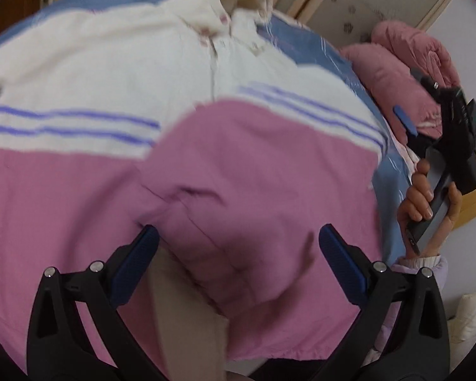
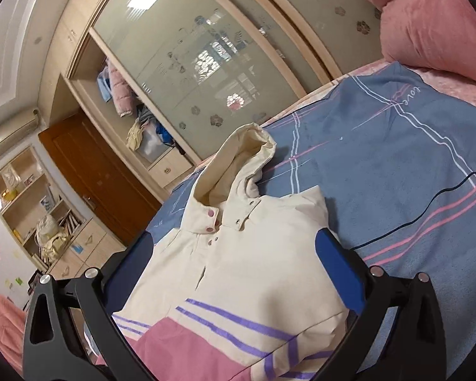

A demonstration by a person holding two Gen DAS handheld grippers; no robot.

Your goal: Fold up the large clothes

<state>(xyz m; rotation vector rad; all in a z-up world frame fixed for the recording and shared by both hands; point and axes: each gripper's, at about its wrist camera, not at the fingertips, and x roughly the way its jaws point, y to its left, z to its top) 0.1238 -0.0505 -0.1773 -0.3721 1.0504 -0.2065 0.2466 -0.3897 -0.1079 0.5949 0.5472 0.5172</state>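
A large hooded jacket [image 1: 117, 73], cream on top, pink below with purple stripes, lies front-up on the bed; it also shows in the right wrist view [image 2: 254, 254]. A pink sleeve [image 1: 254, 171] is folded across its front. My left gripper [image 1: 238, 254] is open just above the pink lower part, its blue fingertips [image 1: 142, 254] spread wide and holding nothing. My right gripper [image 2: 234, 257] is open and empty above the jacket's right shoulder; it also shows at the right edge of the left wrist view [image 1: 406, 120], held in a hand.
The jacket lies on a blue bedsheet [image 2: 396, 158] with pink and white lines. Pink pillows [image 2: 428, 22] are at the bed's head. A wardrobe with glass sliding doors [image 2: 206, 47], a brown door [image 2: 101, 177] and shelves [image 2: 31, 197] stand beyond the bed.
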